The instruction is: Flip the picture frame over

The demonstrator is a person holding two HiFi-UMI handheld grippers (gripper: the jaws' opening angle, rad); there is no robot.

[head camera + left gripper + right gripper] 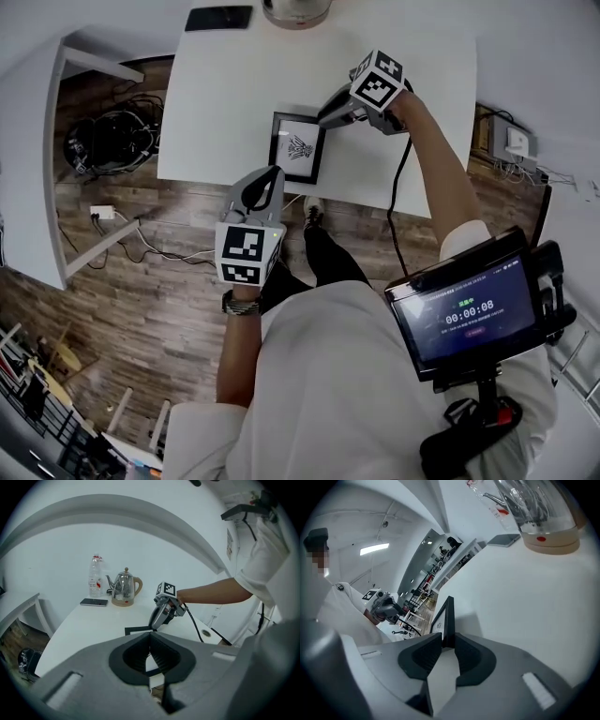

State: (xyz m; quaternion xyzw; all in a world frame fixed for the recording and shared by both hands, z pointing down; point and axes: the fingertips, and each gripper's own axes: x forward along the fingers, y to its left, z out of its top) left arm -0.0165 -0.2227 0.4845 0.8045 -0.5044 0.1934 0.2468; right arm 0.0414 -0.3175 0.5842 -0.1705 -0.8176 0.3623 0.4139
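On the white counter [220, 103], close to its near edge, the black rectangular picture frame [298, 147] shows its white mat and small drawing upward. The right gripper [324, 118] has the frame's far corner: in the right gripper view its jaws are clenched on the thin black edge, which looks raised a little off the counter, with a shadow under it. The left gripper [273, 174] sits at the frame's near corner, its jaws pressed together on nothing. Whether their tips touch the frame I cannot tell.

As I judge it, the flip is at one of its ends, not midway. The frame is nearly flat, and the pictures do not say which side it started on. If the drawing side was the start, the whole turn is left to do. If not, only letting go remains.
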